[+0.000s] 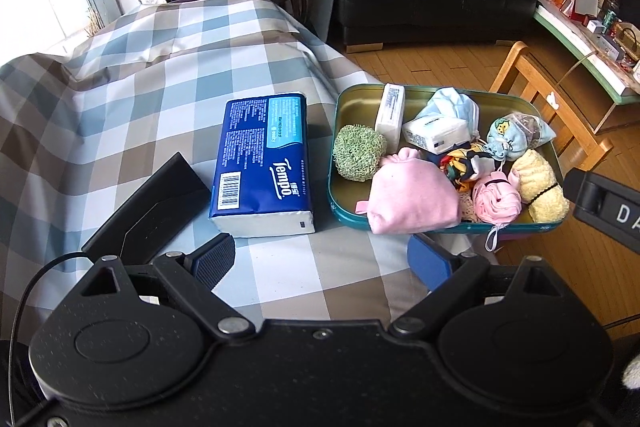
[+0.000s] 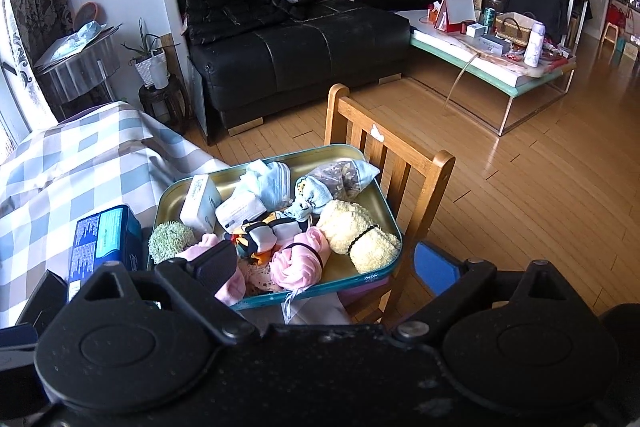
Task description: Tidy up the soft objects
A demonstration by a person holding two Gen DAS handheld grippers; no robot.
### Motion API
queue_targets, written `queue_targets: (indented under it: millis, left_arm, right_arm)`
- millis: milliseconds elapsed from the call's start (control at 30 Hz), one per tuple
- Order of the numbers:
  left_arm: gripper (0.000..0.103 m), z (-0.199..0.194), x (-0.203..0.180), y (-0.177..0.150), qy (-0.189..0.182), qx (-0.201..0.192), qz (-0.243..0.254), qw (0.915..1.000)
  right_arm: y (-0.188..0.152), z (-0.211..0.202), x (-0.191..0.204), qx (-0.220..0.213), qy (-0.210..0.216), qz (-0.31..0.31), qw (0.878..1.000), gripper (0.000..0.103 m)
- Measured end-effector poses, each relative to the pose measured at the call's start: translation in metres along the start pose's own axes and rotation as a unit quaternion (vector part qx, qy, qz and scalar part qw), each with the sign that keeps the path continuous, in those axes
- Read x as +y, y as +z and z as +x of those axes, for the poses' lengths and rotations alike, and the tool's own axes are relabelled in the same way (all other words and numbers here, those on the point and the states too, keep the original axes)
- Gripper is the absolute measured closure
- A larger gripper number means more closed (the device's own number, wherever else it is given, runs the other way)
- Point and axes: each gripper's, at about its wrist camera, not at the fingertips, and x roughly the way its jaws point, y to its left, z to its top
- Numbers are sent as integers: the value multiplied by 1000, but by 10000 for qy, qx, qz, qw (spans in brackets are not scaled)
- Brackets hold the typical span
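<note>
Sizing up the load, largest first: tissue pack is lying flat on the checked cloth, at 9 o'clock of the tin tray. Likely light and squashy with slick wrap; gripping across its short width looks safest. Pink cloth bundle is sagging over the tray's 6 o'clock rim; probably limp, so pinching the thick middle. Yellow towel roll at 4 o'clock, green scrubber at 9. Left gripper and right gripper are both gaping, holding nothing.
</note>
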Motion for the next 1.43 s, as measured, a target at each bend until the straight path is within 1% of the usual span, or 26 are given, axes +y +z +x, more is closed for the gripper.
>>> queue_targets:
  millis: [367,1433]
  left_arm:
    - [13,5,4,-1,-22,78,-103,9999]
    - [13,7,-2,-1,-46,98,-36,9999]
  right_arm:
    - [-4,3,5,43,5,-84,10000,7]
    - [-4,4,3,53,-11,-52,10000,6]
